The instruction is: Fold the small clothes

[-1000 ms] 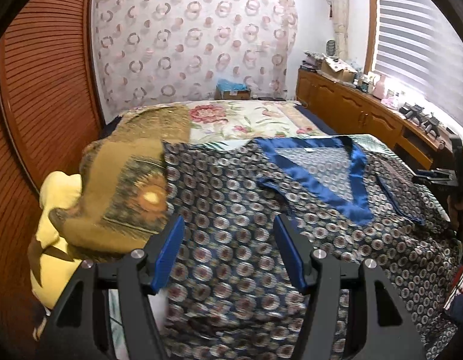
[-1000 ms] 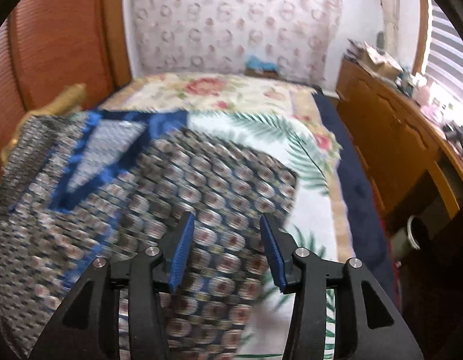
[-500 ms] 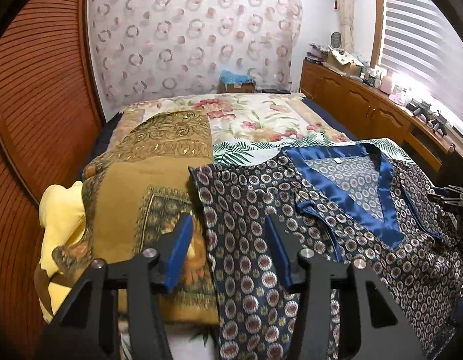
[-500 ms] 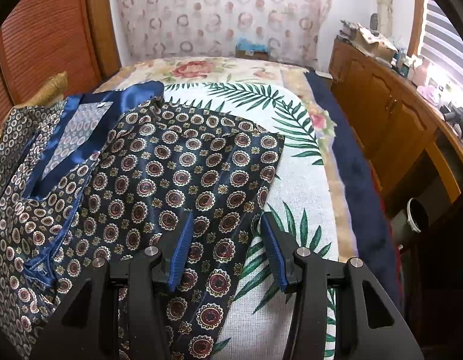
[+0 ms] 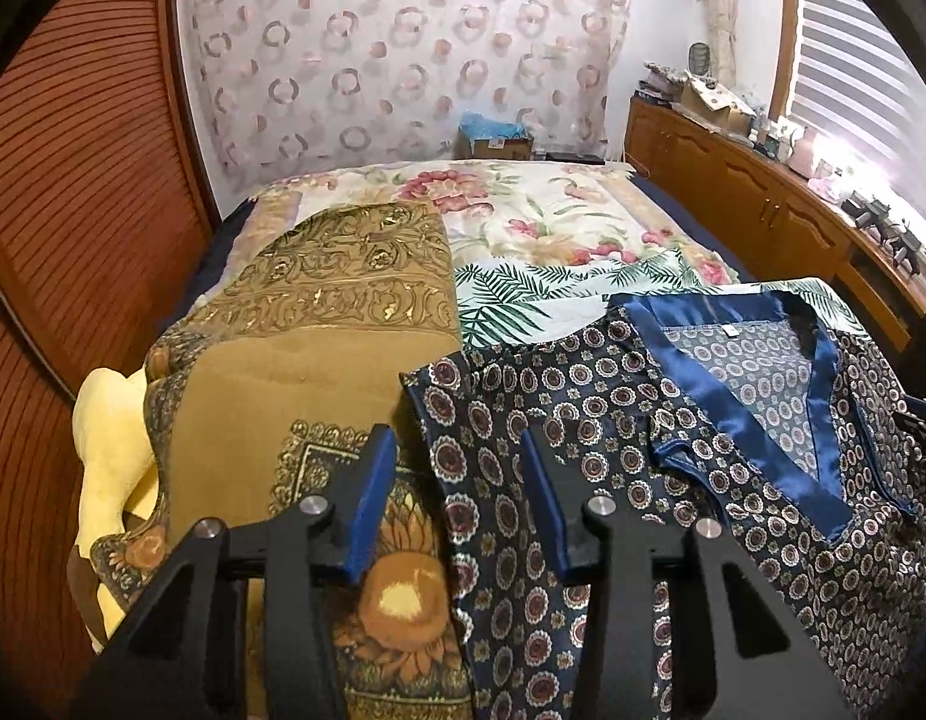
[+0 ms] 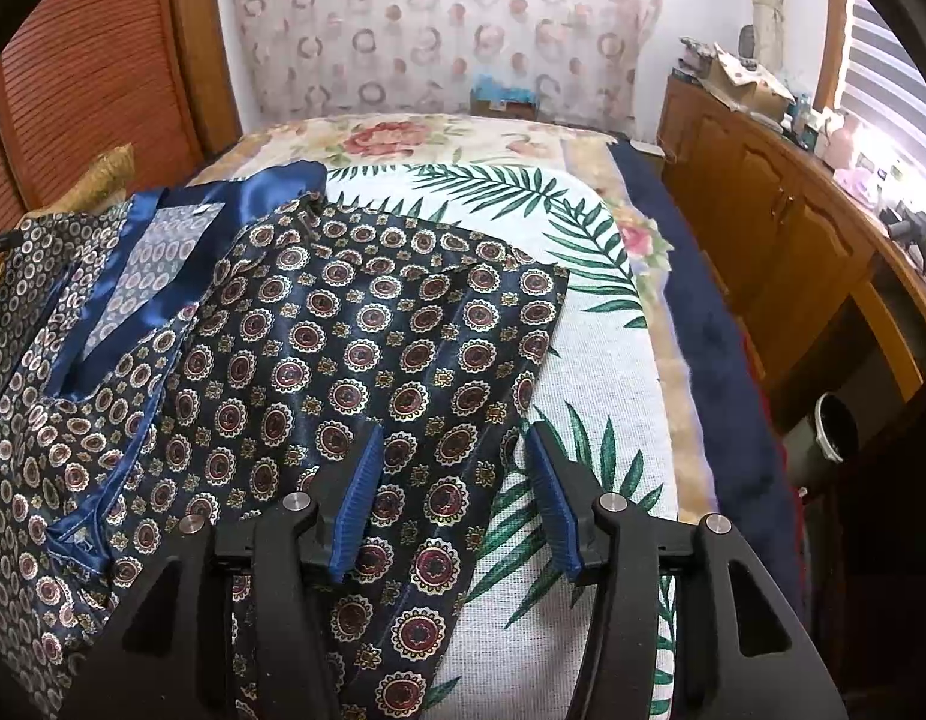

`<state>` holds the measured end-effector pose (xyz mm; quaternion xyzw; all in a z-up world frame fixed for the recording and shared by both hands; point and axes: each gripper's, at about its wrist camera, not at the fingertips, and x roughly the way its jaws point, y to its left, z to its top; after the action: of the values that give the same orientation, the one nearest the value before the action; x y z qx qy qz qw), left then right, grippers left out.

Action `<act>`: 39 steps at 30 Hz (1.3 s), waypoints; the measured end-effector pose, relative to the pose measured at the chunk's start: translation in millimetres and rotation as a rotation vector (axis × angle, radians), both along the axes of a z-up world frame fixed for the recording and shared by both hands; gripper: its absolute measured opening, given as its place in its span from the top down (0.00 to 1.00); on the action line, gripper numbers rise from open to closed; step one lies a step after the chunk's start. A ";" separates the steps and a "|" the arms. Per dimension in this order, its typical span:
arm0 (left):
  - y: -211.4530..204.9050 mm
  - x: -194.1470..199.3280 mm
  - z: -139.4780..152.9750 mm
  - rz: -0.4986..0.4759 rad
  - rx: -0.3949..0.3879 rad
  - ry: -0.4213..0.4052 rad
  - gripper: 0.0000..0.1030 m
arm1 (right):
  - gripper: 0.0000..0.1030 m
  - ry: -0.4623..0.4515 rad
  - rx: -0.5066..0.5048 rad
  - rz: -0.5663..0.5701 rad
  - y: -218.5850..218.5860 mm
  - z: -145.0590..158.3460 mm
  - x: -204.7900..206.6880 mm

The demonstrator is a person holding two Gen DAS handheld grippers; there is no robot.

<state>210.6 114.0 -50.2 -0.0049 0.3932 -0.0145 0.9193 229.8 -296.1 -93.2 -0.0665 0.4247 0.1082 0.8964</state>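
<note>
Basically both tools apart over a shirt spread on the bed.
Patterned navy shirt [image 5: 673,456] lies flat on the bed [image 6: 583,360], blue collar open, sleeve out to the right over the palm-print cover. Left tool [image 5: 457,498] spread wide, holding nothing, above the shirt's edge beside a gold blanket [image 5: 319,372]. Right tool [image 6: 451,492] also spread, empty, over the sleeve hem. Cardboard box [image 5: 502,147] past the bed holds something blue; contents unclear.
</note>
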 end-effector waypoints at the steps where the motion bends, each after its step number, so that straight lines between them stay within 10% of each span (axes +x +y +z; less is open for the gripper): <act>1: -0.1 0.8 -0.8 -0.001 0.003 0.001 0.60 | 0.51 0.000 0.000 0.000 0.3 0.0 0.0; 3: -0.9 3.8 -2.5 0.000 0.019 0.005 0.86 | 0.50 0.000 -0.001 0.001 0.6 -0.1 0.0; 6: -4.8 1.8 -0.4 -0.016 0.034 -0.009 0.99 | 0.50 0.000 0.000 0.000 0.7 -0.3 -0.1; 15: -6.6 -23.9 50.0 -0.002 0.037 -0.186 1.00 | 0.49 -0.001 -0.001 0.000 0.7 -0.4 -0.3; 36: -25.0 -59.5 62.9 -0.074 0.010 -0.233 1.00 | 0.49 0.044 0.020 -0.034 -14.3 3.1 40.4; 39: -23.2 -61.8 61.9 -0.074 0.006 -0.235 1.00 | 0.65 0.041 0.020 -0.010 -9.3 3.8 44.4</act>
<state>148.8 90.8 11.7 0.0141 0.2828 -0.0476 0.9579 274.2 -305.4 -89.4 -0.0532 0.4424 0.1092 0.8885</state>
